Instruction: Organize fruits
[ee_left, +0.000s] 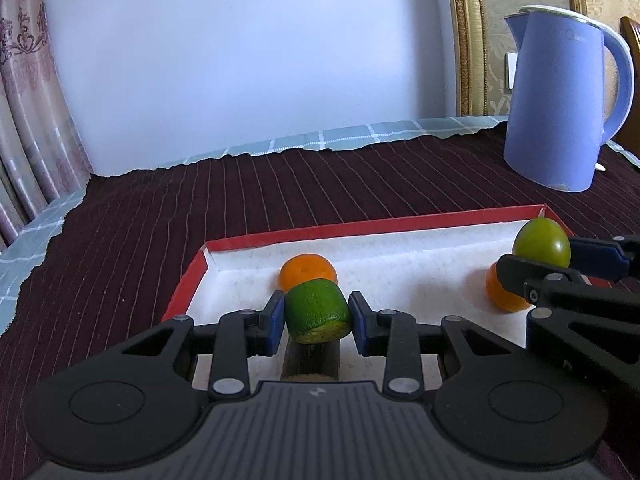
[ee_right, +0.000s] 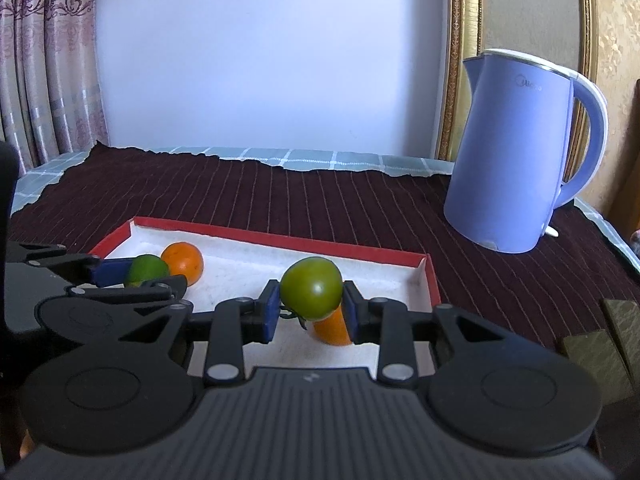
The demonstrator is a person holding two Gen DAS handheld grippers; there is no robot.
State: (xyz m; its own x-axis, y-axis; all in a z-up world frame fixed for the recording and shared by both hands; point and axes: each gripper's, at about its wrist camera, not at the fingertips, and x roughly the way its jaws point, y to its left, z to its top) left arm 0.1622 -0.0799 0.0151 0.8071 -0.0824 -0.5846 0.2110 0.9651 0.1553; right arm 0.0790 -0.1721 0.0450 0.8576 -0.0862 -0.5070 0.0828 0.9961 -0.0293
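Note:
A red-rimmed tray (ee_left: 304, 235) with a white floor lies on the dark cloth; it also shows in the right wrist view (ee_right: 280, 237). My left gripper (ee_left: 317, 316) is shut on a cut green fruit (ee_left: 316, 310) and holds it over the tray's near left part, in front of an orange (ee_left: 306, 270). My right gripper (ee_right: 310, 308) is shut on a green tomato (ee_right: 311, 286) over the tray's right part, above a second orange (ee_right: 334, 330). Each gripper shows in the other's view: the right gripper (ee_left: 532, 258), the left gripper (ee_right: 138, 274).
A blue electric kettle (ee_left: 560, 100) stands behind the tray at the right, also in the right wrist view (ee_right: 516, 152). Olive-coloured blocks (ee_right: 604, 344) sit at the right edge. The dark striped cloth (ee_left: 280, 192) covers the table; wall and curtain stand behind.

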